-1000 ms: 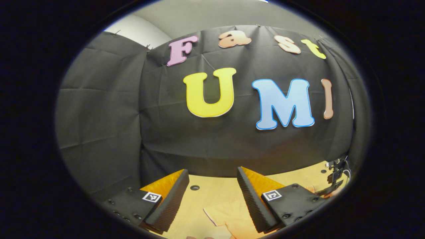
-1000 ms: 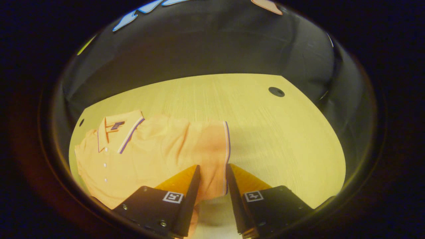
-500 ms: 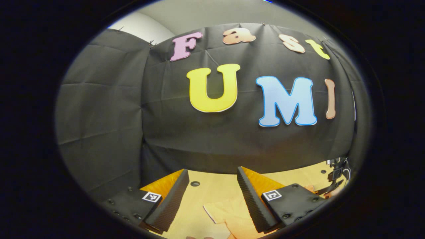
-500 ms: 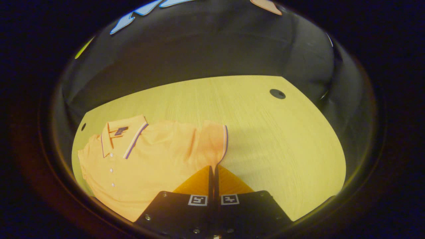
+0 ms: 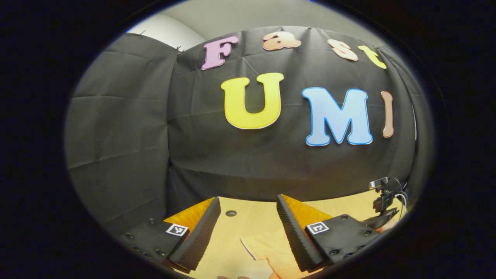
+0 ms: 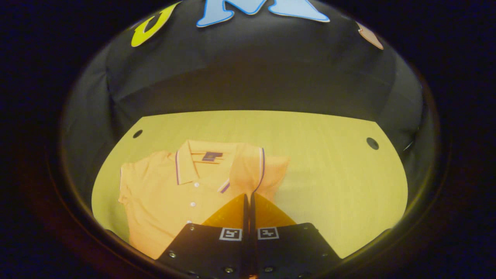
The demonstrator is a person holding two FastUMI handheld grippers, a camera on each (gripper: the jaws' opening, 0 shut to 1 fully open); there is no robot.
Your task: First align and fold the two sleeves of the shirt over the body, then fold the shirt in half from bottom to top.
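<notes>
Your right claw (image 6: pixel 248 197) is pinched closed on the striped cuff of the sleeve (image 6: pixel 254 170), which it holds folded over the body of the orange polo shirt (image 6: pixel 170 201). The shirt lies flat on the wooden counter (image 6: pixel 329 174), collar toward the booth wall. Your left claw (image 5: pixel 248 217) hangs wide open and empty above the shirt's other sleeve (image 5: pixel 267 248).
</notes>
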